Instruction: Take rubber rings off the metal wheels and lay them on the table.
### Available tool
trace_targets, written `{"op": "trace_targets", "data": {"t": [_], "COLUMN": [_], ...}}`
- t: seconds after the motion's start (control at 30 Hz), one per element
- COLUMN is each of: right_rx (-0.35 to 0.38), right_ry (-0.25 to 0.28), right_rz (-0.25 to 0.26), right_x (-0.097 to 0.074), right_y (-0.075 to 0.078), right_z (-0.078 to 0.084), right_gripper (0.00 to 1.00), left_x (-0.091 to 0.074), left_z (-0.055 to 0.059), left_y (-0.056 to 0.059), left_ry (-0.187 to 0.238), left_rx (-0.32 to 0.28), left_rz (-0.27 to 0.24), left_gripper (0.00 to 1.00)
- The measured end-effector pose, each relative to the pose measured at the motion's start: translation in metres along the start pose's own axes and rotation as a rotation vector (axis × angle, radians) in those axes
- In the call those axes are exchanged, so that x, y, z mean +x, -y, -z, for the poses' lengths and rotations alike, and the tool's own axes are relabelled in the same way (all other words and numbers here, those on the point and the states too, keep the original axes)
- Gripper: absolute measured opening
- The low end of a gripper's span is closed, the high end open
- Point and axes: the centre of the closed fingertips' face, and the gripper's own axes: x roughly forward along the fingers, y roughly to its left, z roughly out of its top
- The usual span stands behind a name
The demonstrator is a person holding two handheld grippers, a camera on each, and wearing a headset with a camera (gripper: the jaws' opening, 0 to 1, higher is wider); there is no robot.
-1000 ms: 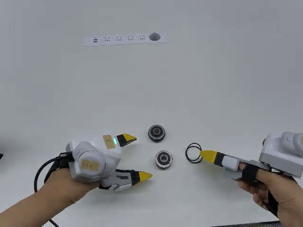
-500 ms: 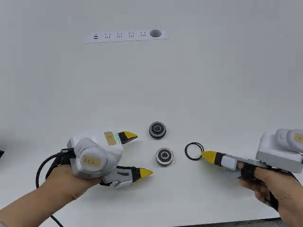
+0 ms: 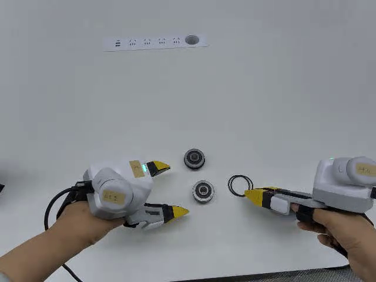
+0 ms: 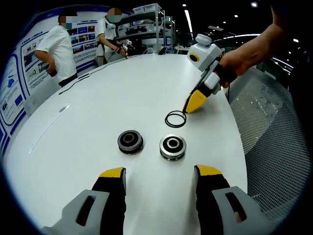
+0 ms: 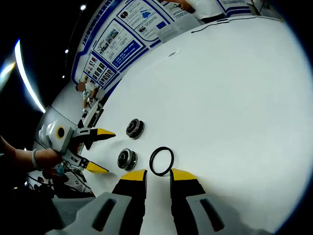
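Right gripper: it had rolled over in the hand since a second before, with its jaws a narrow gap apart and holding nothing.
Ring: it lay flat on the table just ahead of those tips. It was possibly two overlapped, but the outline was too fine to tell.
Left gripper: its jaws were wide apart and empty, facing both wheels.
Near wheel: its rim looked like bare metal.
Far wheel: its rim was dark, so it was likely still ringed and next in line.
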Motion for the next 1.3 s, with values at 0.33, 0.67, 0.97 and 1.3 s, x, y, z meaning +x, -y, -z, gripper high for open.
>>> {"op": "trace_targets", "data": {"t": [0.33,0.67,0.97,1.3], "right_rx": [-0.094,-0.207,-0.240,-0.282], "right_ry": [0.013,0.028,0.031,0.035], "right_rz": [0.023,-0.006,-0.031,-0.050], "right_x": [-0.007,0.000,0.008,0.017], "right_y": [-0.001,-0.016,-0.025,-0.036], "right_z": [-0.008,-0.022,-0.027,-0.032], "right_gripper": [0.29,0.38,0.41,0.48], "left_x": [-0.003,-0.006,-0.002,0.009], "left_z": [0.000,-0.009,-0.021,-0.033], "left_y": [-0.008,-0.026,-0.038,-0.043], "left_ry": [0.011,0.029,0.037,0.030], "left_rx": [-0.021,-0.039,-0.033,-0.010], "left_rz": [-0.025,-0.064,-0.084,-0.077], "left_gripper": [0.57,0.55,0.48,0.36]}}
